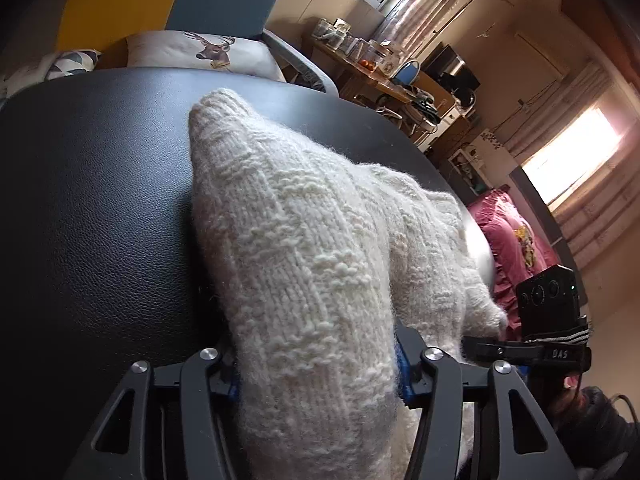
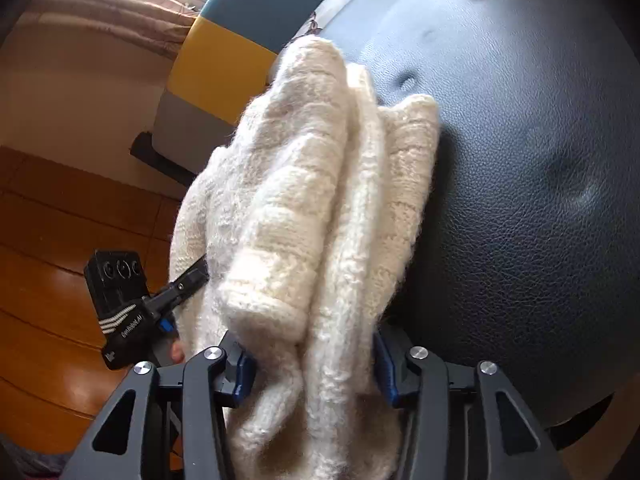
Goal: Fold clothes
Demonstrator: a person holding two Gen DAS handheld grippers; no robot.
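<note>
2 views: left wrist first, then right wrist
Left view, sweater: cream knitted sweater [image 1: 304, 264], thick and fuzzy with raised ribbed rows, bunched into a mound that tapers to a rounded tip on the black surface
Left view, gripper: left gripper [image 1: 318, 372] low in the frame, its blue-padded fingers [image 1: 402, 376] pressed against both sides of the wool, clamping the sweater
Left view, other tool: right gripper [image 1: 492, 344] at the far right edge, its tip touching the sweater's hem
Left view, surface: black leather-grain table [image 1: 100, 208], rounded edge
Left view, room: deer-print cushion [image 1: 208, 54], pink pillow [image 1: 516, 240], cluttered desk [image 1: 384, 76], curtained windows
Right view, sweater: several soft folds stacked upright [image 2: 316, 200], lying at the table's left edge
Right view, gripper: right gripper [image 2: 312, 364] closed on the folds, blue pads sunk into the wool
Right view, other tool: left gripper [image 2: 196, 278] at left, tip buried in the knit
Right view, room: glossy wooden floor [image 2: 52, 280], yellow and blue chair [image 2: 240, 40]
</note>
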